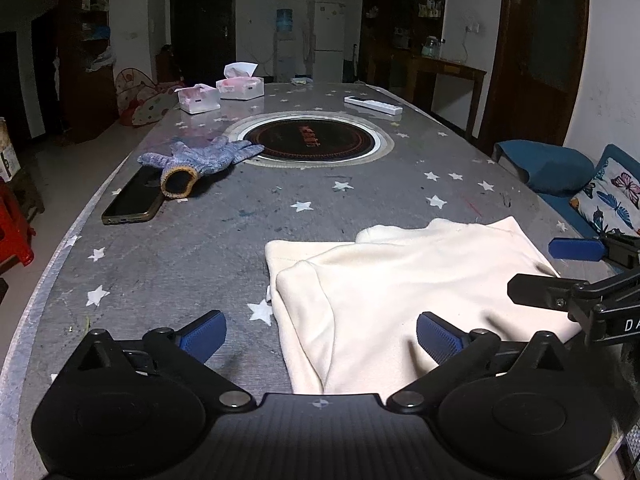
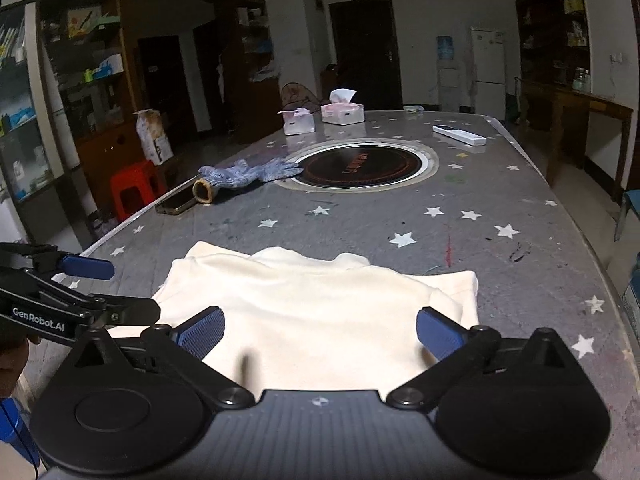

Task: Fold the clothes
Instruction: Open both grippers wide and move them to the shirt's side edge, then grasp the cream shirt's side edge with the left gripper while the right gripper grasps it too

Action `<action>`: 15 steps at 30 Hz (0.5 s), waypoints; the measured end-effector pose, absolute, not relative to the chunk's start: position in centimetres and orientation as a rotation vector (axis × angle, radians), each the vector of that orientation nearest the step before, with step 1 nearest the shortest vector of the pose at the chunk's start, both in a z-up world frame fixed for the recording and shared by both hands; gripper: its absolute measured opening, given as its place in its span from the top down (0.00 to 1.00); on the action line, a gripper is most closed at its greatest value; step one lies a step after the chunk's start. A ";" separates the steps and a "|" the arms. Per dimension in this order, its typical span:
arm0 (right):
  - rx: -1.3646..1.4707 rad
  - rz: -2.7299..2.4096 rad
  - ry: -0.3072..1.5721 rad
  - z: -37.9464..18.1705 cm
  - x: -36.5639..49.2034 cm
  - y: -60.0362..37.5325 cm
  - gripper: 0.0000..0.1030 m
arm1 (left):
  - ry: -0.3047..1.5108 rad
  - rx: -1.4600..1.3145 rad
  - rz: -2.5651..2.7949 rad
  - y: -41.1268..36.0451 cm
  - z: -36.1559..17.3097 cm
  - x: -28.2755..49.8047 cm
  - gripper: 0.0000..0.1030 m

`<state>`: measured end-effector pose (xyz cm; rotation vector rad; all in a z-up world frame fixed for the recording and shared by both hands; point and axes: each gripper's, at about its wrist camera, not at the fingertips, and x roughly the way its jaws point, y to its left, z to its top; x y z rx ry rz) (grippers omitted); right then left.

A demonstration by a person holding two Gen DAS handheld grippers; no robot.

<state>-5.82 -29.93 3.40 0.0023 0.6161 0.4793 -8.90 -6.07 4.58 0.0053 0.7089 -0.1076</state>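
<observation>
Lying near the counter's [image 2: 500, 184] front edge, the cream garment [image 2: 320, 312] is already showing folded-over layers, so folding looks partly done. Both the left gripper [image 1: 322, 338] and right gripper [image 2: 320, 330] are hovering wide apart, holding nothing; further folds are likely remaining.

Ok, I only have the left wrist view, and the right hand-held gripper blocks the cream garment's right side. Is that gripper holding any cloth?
Observer: No. The right wrist view shows the right hand-held gripper open, with its pads wide apart over the cream garment and nothing pinched between them.
Operator: And where does the garment's right corner end up?
Observer: It rests on the table, clearly short of the table's right edge, with bare starred tabletop beyond it.
</observation>
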 end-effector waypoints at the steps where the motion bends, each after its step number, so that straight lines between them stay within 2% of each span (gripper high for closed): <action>1: 0.007 0.475 0.613 3.4 -5.9 -30.0 0.00 | 0.708 0.005 -0.105 -6.1 4.6 -8.9 0.00; 11: 0.061 0.453 0.600 3.4 -6.4 -30.1 0.00 | 0.704 0.003 -0.077 -5.5 4.6 -9.6 0.00; 15: -0.018 0.520 0.614 3.4 -6.9 -28.5 0.00 | 0.699 -0.021 -0.044 -4.2 4.8 -9.8 0.00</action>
